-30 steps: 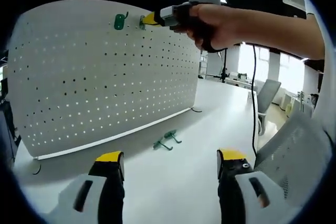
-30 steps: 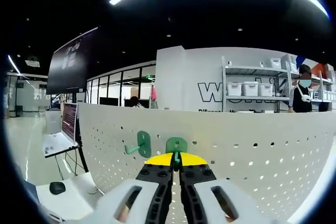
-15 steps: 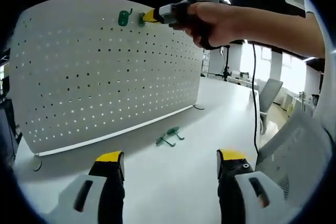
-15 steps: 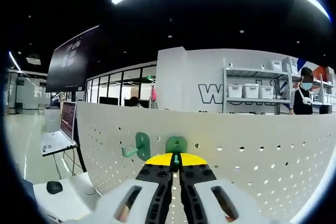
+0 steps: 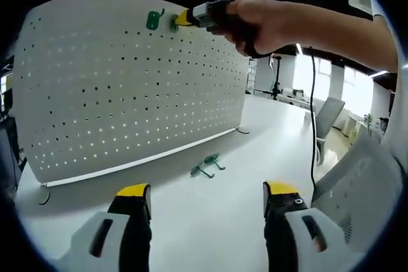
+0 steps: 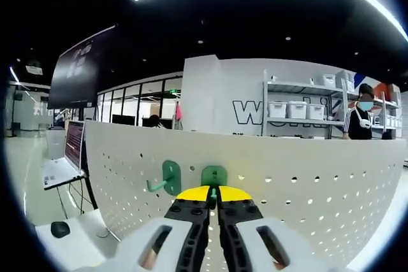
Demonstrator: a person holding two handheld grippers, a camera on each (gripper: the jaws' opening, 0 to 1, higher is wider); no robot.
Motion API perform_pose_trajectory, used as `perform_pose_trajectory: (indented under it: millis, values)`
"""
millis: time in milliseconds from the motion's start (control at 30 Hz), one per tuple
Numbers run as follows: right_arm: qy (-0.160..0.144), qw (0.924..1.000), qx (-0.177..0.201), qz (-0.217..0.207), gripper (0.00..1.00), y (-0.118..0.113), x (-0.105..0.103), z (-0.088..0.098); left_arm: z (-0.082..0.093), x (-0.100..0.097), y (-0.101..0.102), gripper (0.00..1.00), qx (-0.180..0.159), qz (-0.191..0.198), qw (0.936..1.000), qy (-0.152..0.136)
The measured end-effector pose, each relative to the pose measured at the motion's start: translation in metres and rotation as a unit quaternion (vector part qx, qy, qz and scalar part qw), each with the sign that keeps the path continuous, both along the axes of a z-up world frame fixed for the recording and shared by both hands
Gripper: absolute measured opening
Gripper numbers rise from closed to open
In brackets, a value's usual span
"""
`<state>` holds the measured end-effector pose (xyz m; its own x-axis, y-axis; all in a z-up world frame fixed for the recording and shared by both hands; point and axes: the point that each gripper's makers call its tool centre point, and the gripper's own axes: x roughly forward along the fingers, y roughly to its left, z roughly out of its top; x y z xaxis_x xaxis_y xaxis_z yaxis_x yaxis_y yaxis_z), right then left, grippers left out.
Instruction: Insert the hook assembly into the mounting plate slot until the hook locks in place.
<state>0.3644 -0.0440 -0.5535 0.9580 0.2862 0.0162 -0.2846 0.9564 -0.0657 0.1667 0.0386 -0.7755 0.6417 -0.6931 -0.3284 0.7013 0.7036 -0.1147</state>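
Observation:
A white pegboard (image 5: 127,87) stands upright on the table. One green hook (image 5: 152,20) hangs near its top edge. Beside it a second green hook (image 6: 214,176) lies against the board, with my right gripper (image 6: 213,194) shut on its prong. In the left gripper view that right gripper (image 5: 182,19) reaches in from the right in a person's hand, its tips at the board's top. Two loose green hooks (image 5: 205,164) lie on the table in front of the board. My left gripper (image 5: 207,199) hovers open low over the table, holding nothing.
The white table (image 5: 210,221) spreads before the board, its edge at the right beside an office chair (image 5: 325,119). Behind the board are a laptop on a stand (image 6: 60,164), shelves with white bins (image 6: 299,109) and a standing person (image 6: 357,119).
Both views shifted slightly, so the board's top hooks sit a little higher in the left gripper view. The right gripper stays shut on the hook at the board.

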Motion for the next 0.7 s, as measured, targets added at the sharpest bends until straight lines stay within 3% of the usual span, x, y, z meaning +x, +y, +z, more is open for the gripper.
perform_pose_trajectory:
  millis: [167, 533, 600, 700]
  values:
    - [-0.005, 0.9995, -0.018, -0.027, 0.02, 0.0020, 0.0009, 0.0002, 0.0006, 0.0003, 0.0006, 0.73, -0.003, 0.001, 1.0000, 0.001]
    - [0.020, 0.9972, 0.007, -0.071, 0.03, 0.0017, 0.0042, -0.0045, 0.0061, 0.0000, -0.0041, 0.72, -0.010, -0.003, 0.9999, -0.008]
    - [0.017, 0.9964, -0.012, -0.082, 0.03, 0.0017, 0.0037, -0.0038, 0.0073, -0.0001, -0.0037, 0.71, -0.011, -0.003, 0.9999, -0.009]
    - [0.017, 0.9966, -0.002, -0.081, 0.03, 0.0011, 0.0039, -0.0043, 0.0101, -0.0002, -0.0020, 0.71, -0.015, -0.001, 0.9998, -0.012]
